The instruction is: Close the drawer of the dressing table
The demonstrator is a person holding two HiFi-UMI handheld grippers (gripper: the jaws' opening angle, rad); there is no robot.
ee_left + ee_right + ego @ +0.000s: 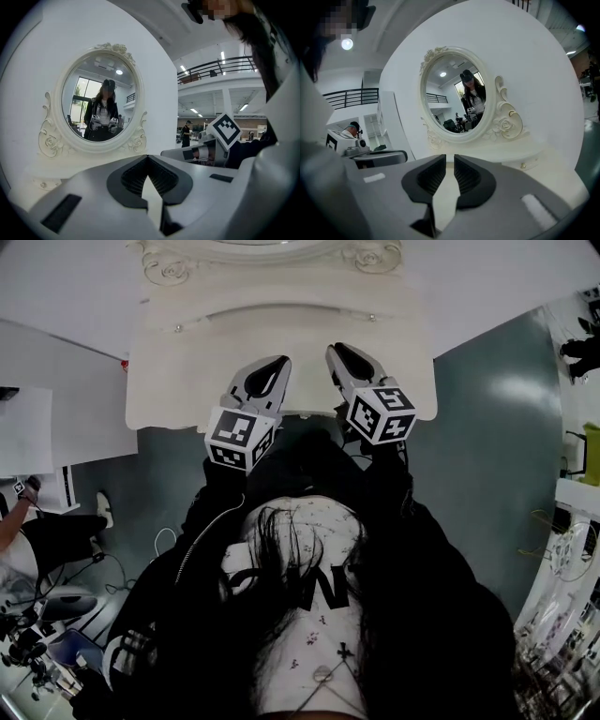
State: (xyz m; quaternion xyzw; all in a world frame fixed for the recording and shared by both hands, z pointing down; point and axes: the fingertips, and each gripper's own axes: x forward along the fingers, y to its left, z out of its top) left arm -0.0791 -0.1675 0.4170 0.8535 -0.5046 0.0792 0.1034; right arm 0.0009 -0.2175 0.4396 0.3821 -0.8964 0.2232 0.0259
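Grey jaws of the left gripper (278, 363) meet at their tips with nothing between them. The right gripper (335, 351), just beside it, shows a narrow empty gap between its jaws. Both hang over the cream top of the dressing table (178, 390), near its front edge. Further back, the drawer (524, 164), with a small gold knob, sits in the low tier and looks flush with it. Above it stands the oval mirror (454, 93).

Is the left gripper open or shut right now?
Shut: the left gripper shows its jaws touching at the tips, nothing between them.
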